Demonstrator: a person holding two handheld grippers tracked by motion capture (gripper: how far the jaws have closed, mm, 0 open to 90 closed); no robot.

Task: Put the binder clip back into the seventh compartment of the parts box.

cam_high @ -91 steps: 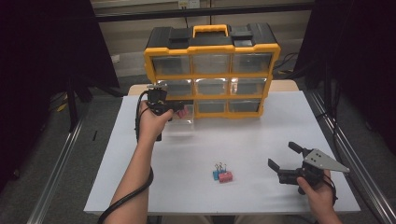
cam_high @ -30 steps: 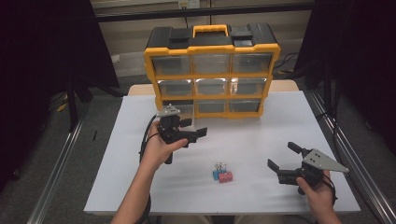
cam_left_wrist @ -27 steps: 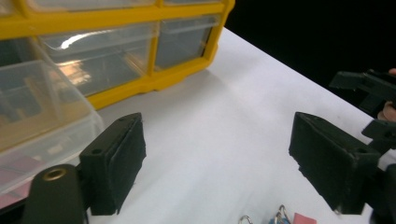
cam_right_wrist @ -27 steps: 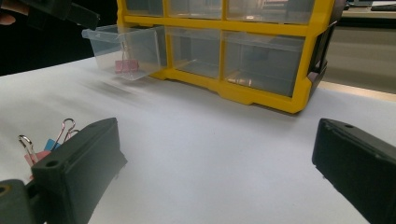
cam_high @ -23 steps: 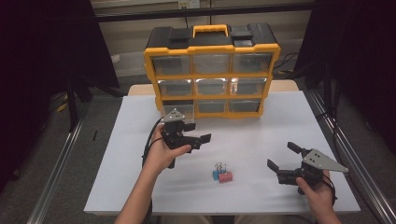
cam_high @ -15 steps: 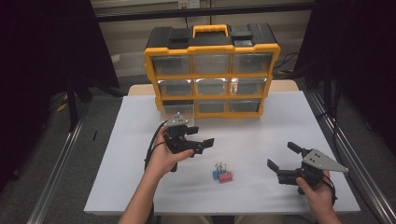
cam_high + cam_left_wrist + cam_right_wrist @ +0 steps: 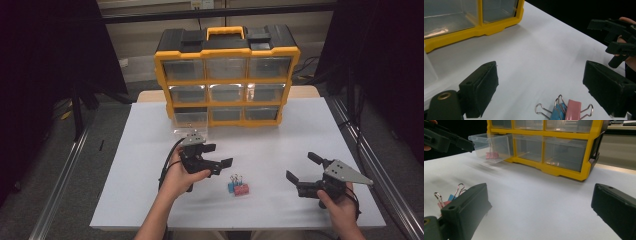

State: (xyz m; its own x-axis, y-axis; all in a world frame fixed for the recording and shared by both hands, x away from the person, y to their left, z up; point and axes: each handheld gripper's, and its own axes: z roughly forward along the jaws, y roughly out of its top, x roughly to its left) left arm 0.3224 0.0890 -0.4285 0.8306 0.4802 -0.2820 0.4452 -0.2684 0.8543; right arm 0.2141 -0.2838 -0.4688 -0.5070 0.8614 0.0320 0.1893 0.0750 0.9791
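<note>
A blue and a pink binder clip (image 7: 237,186) lie together on the white table (image 7: 130,200); the left gripper view shows these clips (image 7: 566,110) just below its jaws. My left gripper (image 7: 220,156) hovers open just left of and behind them, nothing between its jaws (image 7: 544,82). My right gripper (image 7: 301,166) is held open and empty near the front right, well apart from the clips (image 7: 449,195). The bottom-left clear drawer (image 7: 190,122) of the yellow organizer (image 7: 227,75) is pulled out; a pink clip (image 7: 491,155) lies inside it.
The organizer stands at the table's back edge, its other drawers pushed in. A black cable trails from the left gripper along the forearm. Metal rails run along both sides of the table. White surface lies between the clips and the organizer.
My left gripper has moved from the pulled-out drawer down and right across the table to just beside the clips, still open. The right gripper has stayed put.
</note>
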